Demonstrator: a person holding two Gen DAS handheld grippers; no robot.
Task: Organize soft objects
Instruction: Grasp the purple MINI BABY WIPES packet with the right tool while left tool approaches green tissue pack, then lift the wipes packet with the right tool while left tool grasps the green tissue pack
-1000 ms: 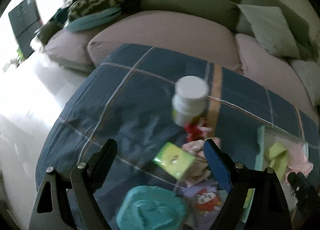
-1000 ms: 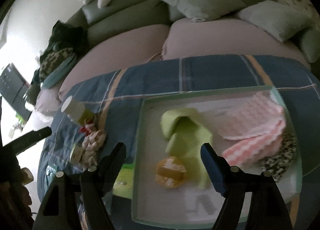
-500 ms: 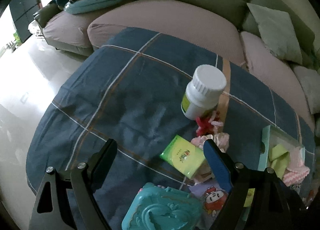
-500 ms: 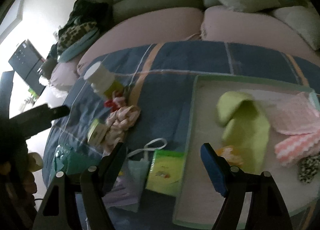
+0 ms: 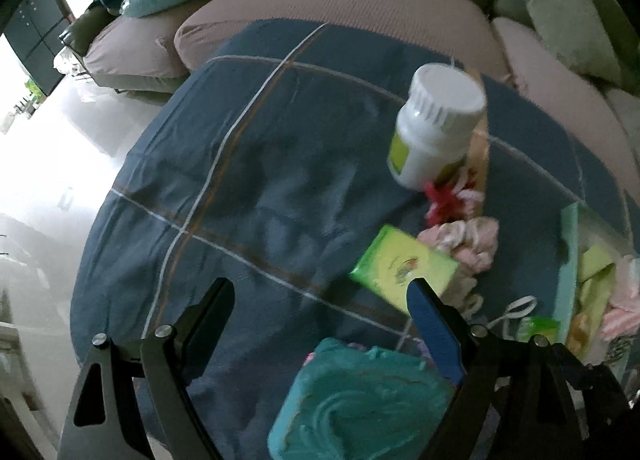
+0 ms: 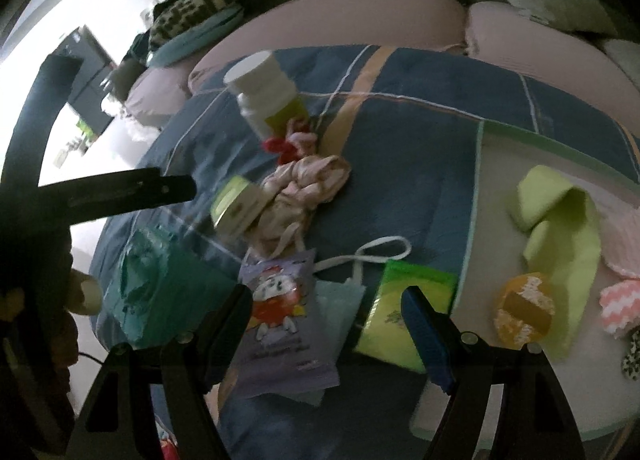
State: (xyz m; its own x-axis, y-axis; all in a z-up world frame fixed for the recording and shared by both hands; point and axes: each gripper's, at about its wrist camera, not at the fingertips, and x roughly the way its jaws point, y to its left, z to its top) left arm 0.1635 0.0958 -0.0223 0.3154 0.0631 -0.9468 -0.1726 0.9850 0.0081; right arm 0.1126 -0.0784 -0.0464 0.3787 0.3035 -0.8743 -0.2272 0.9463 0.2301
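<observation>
Right tool [image 6: 326, 296] swung leftward over two green packets [image 6: 404, 316].

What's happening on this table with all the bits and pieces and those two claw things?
A person is sorting soft items with a handheld gripper in each hand. Both the left gripper and the right gripper have their jaws open and hold nothing. A green cloth, a pink knitted cloth and an orange sponge already lie in the tray. A pink scrunched fabric, tissue packs, a purple pouch and a white bottle sit on the blue plaid tablecloth.
</observation>
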